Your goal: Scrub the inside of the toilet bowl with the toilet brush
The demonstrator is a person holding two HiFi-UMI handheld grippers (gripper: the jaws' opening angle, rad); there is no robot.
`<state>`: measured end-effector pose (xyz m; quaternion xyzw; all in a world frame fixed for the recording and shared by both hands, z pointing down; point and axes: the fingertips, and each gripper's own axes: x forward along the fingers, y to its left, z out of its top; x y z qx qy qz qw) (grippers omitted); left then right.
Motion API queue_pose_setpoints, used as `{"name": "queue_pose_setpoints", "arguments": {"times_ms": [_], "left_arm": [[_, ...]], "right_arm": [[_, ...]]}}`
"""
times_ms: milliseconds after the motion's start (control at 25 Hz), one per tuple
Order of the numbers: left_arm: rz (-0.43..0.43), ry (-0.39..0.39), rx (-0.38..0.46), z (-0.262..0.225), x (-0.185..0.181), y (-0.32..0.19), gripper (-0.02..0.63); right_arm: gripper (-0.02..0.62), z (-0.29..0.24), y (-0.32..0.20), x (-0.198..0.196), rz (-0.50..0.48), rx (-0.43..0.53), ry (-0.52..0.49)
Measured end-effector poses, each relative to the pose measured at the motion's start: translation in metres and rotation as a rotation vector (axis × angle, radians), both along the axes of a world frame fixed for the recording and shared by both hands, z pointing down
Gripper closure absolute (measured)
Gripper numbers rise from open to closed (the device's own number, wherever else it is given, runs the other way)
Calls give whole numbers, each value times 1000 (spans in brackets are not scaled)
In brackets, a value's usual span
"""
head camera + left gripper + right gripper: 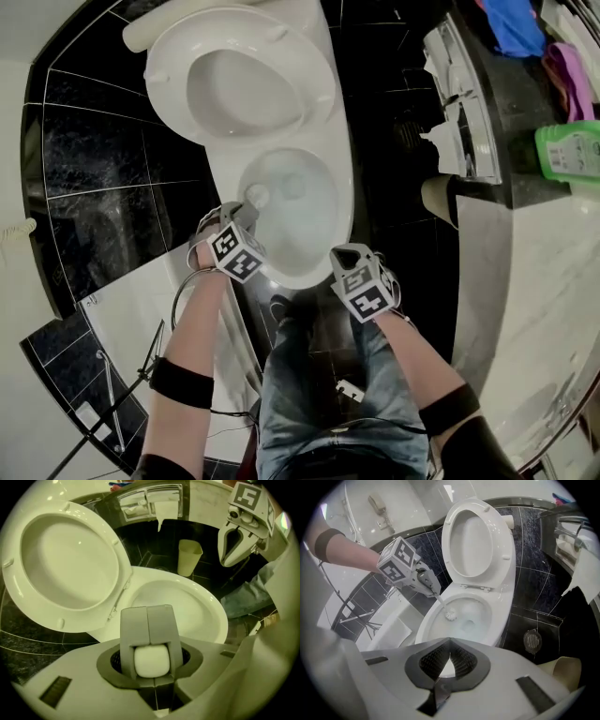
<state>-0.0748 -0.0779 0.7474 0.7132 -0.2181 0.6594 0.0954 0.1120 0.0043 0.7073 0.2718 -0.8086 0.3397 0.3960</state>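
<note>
Black tiles (pixel 103 159) ring the toilet bowl (pixel 309 246); left hand-held gripper (pixel 147 625) clamps the toilet brush (pixel 449 615) inside it; right hand-held gripper (pixel 450 644) seems closed, empty.

glossy black tile floor (pixel 103 159) spreads left of the left gripper (pixel 246 214). right of the right gripper (pixel 343 255) runs a pale marble counter (pixel 544 281); a beige waste bin (pixel 436 197) stands beyond that gripper, near a round floor drain (pixel 533 640).
</note>
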Motion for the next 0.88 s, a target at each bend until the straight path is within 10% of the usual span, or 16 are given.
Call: {"name": "queue_pose_setpoints", "arguments": {"times_ms": [520, 880], "left_arm": [[125, 60, -127, 6, 44, 126, 442], [59, 194, -119, -12, 126, 143, 442]], "right_arm": [[581, -20, 22, -3, 17, -3, 23], [581, -23, 10, 13, 38, -1, 17]]}}
